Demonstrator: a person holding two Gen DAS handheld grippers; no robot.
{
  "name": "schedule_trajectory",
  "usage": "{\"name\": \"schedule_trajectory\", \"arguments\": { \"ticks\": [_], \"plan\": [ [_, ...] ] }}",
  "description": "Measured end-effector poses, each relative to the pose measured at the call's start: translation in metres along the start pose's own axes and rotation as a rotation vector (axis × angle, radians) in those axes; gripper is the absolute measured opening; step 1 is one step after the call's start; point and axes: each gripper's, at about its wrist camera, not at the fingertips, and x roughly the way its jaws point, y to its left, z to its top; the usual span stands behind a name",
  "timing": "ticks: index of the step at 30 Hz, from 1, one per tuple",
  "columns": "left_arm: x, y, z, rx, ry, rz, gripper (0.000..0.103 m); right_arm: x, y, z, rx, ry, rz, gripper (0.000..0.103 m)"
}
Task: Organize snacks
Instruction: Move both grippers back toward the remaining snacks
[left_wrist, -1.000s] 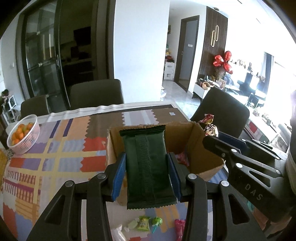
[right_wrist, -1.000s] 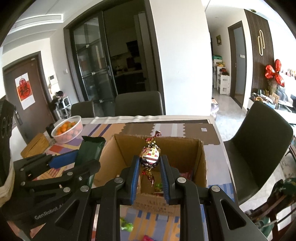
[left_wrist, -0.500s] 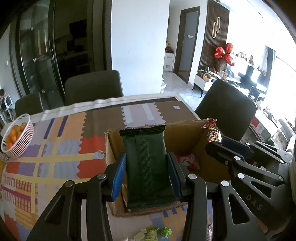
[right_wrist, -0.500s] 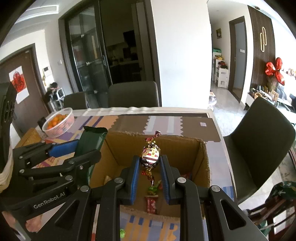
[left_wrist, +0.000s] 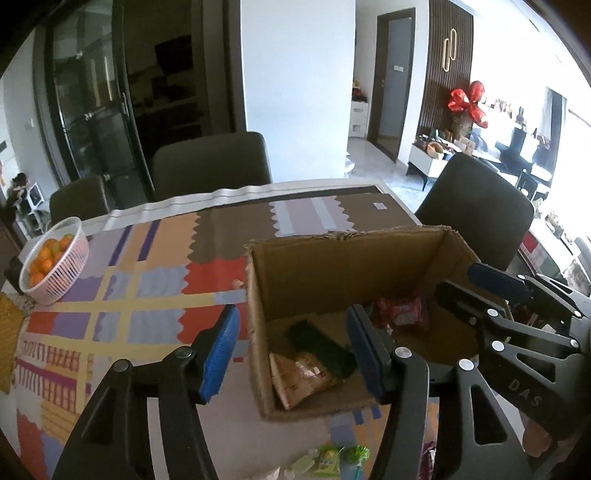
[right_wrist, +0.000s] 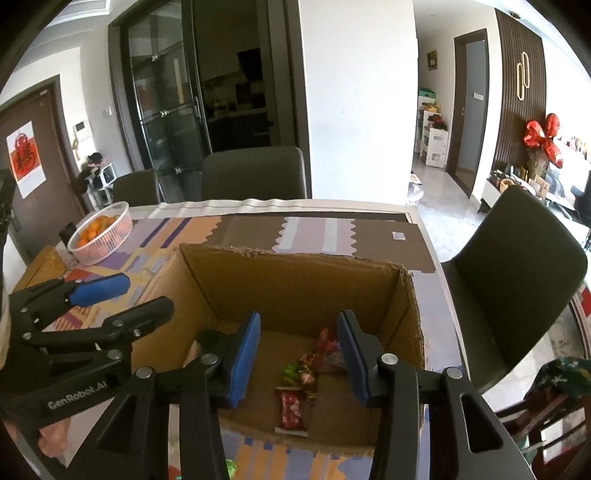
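Note:
An open cardboard box (left_wrist: 332, 254) (right_wrist: 295, 277) stands on the patterned table. My left gripper (left_wrist: 293, 349) is open and empty over the box's near-left corner. The dark green packet (left_wrist: 320, 347) lies on the box floor beside a tan snack bag (left_wrist: 301, 376) and a red packet (left_wrist: 400, 314). My right gripper (right_wrist: 297, 360) is open and empty over the box. Below it lie the foil-wrapped candy (right_wrist: 308, 371), a red bar (right_wrist: 291, 408) and other wrapped sweets (right_wrist: 327, 349).
A white basket of oranges (left_wrist: 51, 258) (right_wrist: 101, 232) stands at the table's far left. Loose green candies (left_wrist: 332, 458) lie on the table in front of the box. Dark chairs (left_wrist: 210, 162) (right_wrist: 517, 266) stand at the far side and the right.
Both grippers opened over the box. The green packet dropped from the left one and the foil candy from the right one; both now lie inside the box.

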Motion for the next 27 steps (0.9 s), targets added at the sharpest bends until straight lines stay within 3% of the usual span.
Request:
{"name": "schedule_trajectory", "arguments": {
  "ticks": [15, 27],
  "plan": [
    [-0.064, 0.007, -0.039, -0.020, -0.077, 0.028, 0.063, -0.052, 0.024, -0.030, -0.051, -0.053, 0.056, 0.050],
    [-0.091, 0.019, -0.079, -0.081, -0.074, 0.053, 0.065, -0.070, 0.039, -0.057, -0.077, -0.049, 0.081, 0.053]
  ]
}}
